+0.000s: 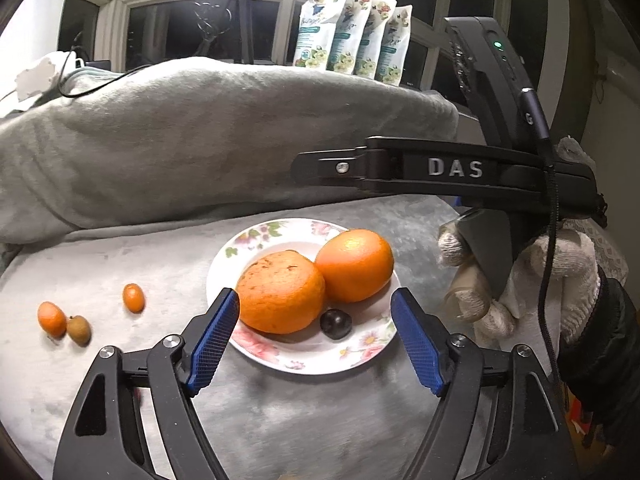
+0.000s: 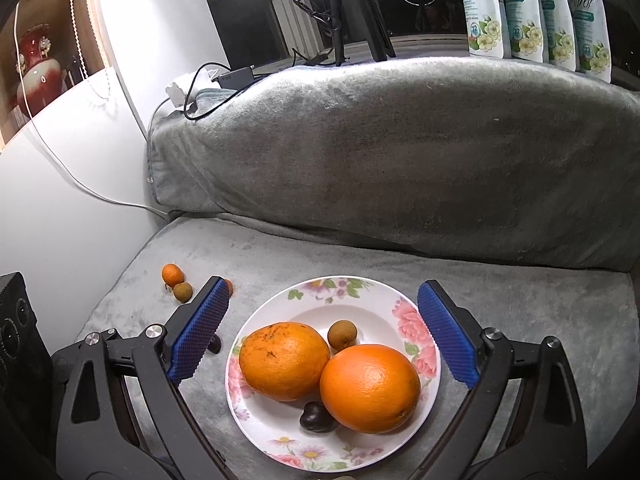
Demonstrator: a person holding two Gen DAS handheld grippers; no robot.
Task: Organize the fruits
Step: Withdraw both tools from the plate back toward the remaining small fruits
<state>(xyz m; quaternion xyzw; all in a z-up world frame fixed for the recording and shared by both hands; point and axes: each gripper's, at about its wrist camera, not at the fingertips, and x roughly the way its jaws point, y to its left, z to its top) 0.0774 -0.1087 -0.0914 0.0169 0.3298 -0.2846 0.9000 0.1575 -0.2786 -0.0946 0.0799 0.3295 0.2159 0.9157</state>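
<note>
Between the spread blue pads of the right hand-held gripper (image 2: 322, 334): one flowered plate (image 2: 416, 320) on a grey blanket (image 2: 520, 320).

Contents of plate: two oranges touching each other, one speckled orange (image 2: 284, 360) toward the left pad, one smooth orange (image 2: 370, 388) toward the right pad; one small brown round fruit (image 2: 342, 335) beyond them; one dark plum-like fruit (image 2: 317, 417) nearer the gripper, against both oranges.

Loose items, beyond and left of the left pad: one small orange fruit (image 2: 173, 274) touching one brown fruit (image 2: 183, 292); a second small orange fruit (image 1: 133, 298), oval, long axis roughly upright in the left view, lying apart from that pair.

Left hand-held gripper (image 1: 316, 308): pads apart, nothing pinched; the speckled orange lies just beyond its left pad.

Right gripper: jaws wide, empty, carried by a gloved hand (image 1: 520, 280).

Background: four flowered pouches (image 1: 352, 32) standing in a row.
</note>
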